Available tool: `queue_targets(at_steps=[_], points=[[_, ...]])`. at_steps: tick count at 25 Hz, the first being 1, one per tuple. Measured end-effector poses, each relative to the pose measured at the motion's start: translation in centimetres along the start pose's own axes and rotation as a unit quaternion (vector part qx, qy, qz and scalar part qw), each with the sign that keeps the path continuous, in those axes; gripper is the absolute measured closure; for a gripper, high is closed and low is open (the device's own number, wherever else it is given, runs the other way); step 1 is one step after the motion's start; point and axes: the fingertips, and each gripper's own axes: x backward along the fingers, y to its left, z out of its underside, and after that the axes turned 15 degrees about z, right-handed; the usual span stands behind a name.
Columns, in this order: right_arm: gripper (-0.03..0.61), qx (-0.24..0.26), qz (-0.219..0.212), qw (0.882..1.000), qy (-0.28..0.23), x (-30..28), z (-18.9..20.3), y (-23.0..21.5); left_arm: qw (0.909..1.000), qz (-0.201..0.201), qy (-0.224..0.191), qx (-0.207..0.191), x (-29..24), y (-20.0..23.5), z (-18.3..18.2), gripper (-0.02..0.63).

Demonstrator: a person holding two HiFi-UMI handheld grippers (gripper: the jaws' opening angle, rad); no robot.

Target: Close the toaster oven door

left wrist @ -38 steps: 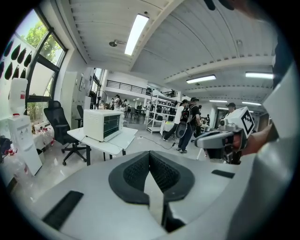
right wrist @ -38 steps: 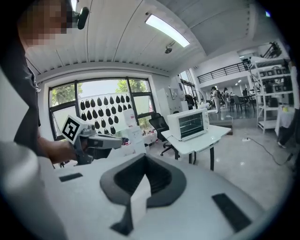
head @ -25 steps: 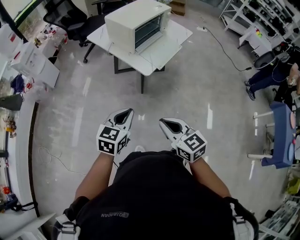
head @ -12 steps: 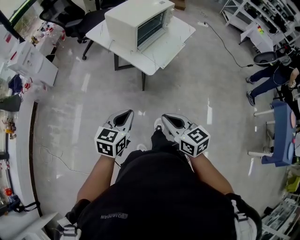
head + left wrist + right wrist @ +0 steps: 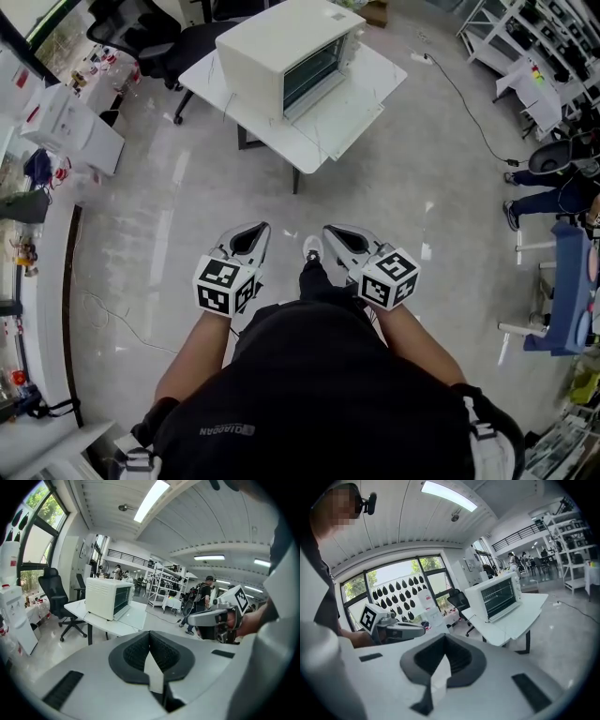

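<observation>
The person wears a black short-sleeved T-shirt [image 5: 309, 394] with small grey lettering, dark trousers [image 5: 319, 281] and a white shoe [image 5: 312, 248]. The left gripper [image 5: 253, 228] and right gripper [image 5: 331, 231] are light grey shells. Each has a cube of black-and-white square markers, and dark ribbed pads line the jaws.

Saw a boxy cream-white toaster oven [image 5: 272, 47] standing upright on the far part of a white table [image 5: 356, 94], set at an angle, dark front with wire rack bars facing the table's free part, pale strip jutting along its lower edge, door position unclear from afar.
</observation>
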Motion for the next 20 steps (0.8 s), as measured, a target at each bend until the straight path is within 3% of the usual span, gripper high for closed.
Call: queue_targets(at_steps=[10, 20], points=[[0.578, 0.001, -0.016, 1.000, -0.017, -7.4, -8.5, -8.7, 0.9995, -0.019, -0.025, -0.009, -7.7, 6.4, -8.9, 0.611], [0.578, 0.004, -0.047, 0.999, -0.017, -13.4, -12.9, -15.5, 0.9983, -0.056, -0.009, -0.010, -14.1, 11.3, -12.2, 0.611]])
